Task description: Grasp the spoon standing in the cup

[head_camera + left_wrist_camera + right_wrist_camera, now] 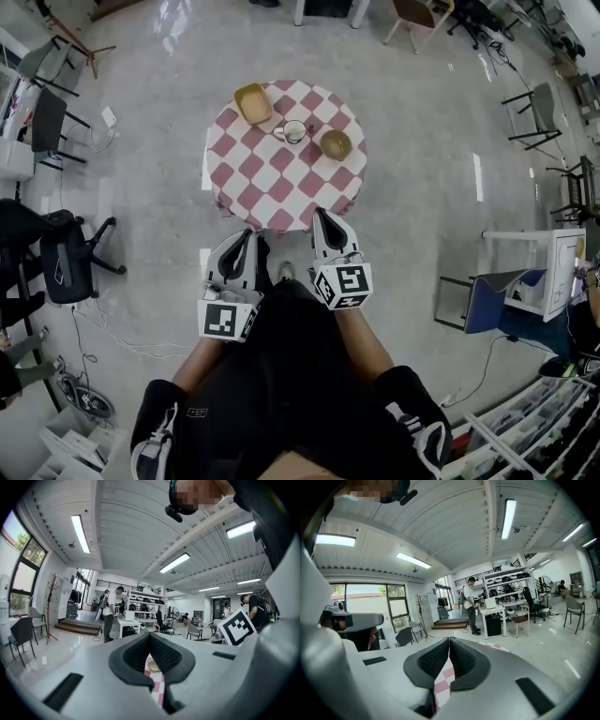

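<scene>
A white cup (294, 132) stands near the middle of a round table (253, 173) covered with a pink-and-white checked cloth. The spoon in it is too small to make out. Both grippers are held close to my body, short of the table's near edge. My left gripper (246, 236) is shut with nothing in it. Below its touching tips (150, 636) a strip of cloth and a tan bowl (152, 666) show. My right gripper (321, 216) is shut and empty too, and under its tips (449, 640) only checked cloth (443, 679) shows.
A tan basket (253, 103) lies left of and beyond the cup, and a tan bowl (336, 143) sits to its right. A black office chair (66, 258) stands at the left, a blue chair (487, 305) at the right. A person (469, 604) stands by desks farther off.
</scene>
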Demonstrator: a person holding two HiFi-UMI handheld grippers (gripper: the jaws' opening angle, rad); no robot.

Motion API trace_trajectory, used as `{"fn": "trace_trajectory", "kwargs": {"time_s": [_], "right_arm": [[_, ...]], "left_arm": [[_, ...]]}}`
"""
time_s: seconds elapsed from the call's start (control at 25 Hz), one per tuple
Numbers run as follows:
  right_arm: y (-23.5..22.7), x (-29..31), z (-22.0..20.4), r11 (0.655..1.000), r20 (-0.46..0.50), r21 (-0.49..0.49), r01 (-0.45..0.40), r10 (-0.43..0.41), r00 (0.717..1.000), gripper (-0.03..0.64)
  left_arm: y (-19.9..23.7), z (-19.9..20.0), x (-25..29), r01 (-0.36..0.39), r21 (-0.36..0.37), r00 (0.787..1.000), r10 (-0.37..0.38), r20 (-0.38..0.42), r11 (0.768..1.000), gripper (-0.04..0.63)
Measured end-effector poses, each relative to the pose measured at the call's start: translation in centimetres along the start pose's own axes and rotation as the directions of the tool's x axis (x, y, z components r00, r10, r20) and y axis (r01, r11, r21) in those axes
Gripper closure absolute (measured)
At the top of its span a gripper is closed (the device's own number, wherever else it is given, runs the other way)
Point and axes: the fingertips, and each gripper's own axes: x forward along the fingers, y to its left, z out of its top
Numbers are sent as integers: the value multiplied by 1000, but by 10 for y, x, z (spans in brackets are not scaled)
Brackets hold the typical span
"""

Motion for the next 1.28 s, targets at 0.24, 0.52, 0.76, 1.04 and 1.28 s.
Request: {"fn": "trace_trajectory", "kwargs": {"time_s": [0.24,0.52,0.76,1.04,1.28], "right_arm": [[-21,53,-10,998,-36,27,51,-50,998,591],[-71,125,-38,985,-134,95,145,-131,982,589],[-98,182,-62,968,-200,163,192,-158,967,588],[-133,231,-98,933,-266,233,274,-209,941,576],[-164,269,-136,903,-325,278,326,-231,917,495]], "left_arm": [[25,5,51,78,2,997,-78,1,997,586],[56,6,116,156,-3,986,-156,-52,988,586],[85,-2,158,200,-29,971,-202,-128,979,586],[116,-10,191,223,-59,959,-230,-168,973,586],[127,-15,212,245,-68,951,-253,-176,967,586]]}}
